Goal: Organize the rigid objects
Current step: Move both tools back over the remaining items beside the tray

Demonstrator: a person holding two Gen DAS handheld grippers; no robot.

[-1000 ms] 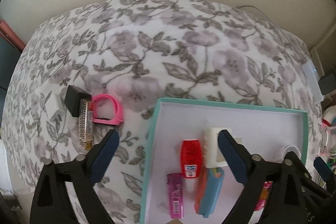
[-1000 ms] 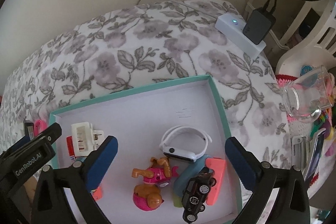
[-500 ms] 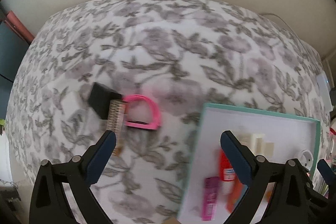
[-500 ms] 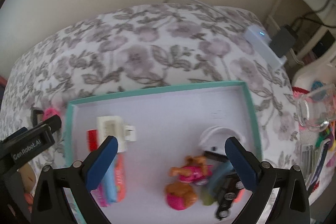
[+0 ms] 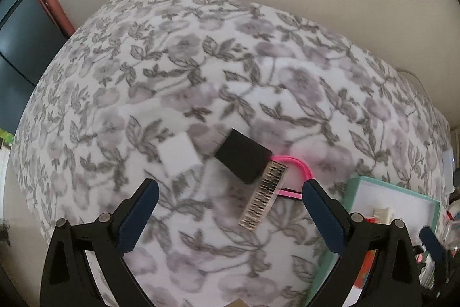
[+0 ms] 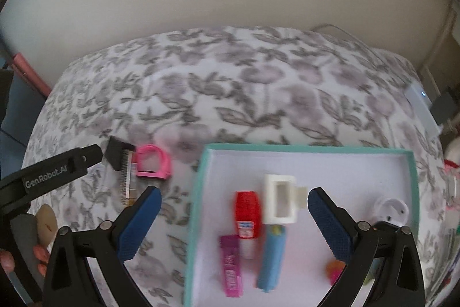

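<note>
We hold our left tool (image 5: 227, 192) released and wide above the floral bed (image 5: 201, 71), its fingers straddling the loose cluster just ahead: a black block (image 5: 243, 158) touching a harmonica (image 5: 264, 199), with a pink band (image 5: 296, 171) beside them and a white cube (image 5: 178, 156) just ahead of the left finger. We judge these are the pieces not yet sorted, so the spread suits a pick there.

Our right tool (image 6: 234, 206) also hangs released, over the near left part of the teal tray (image 6: 310, 148), where a red cap bottle (image 6: 247, 213), white clip (image 6: 280, 199), pink lighter (image 6: 231, 266) and blue case (image 6: 270, 258) lie side by side, likely grouped by shape.
</note>
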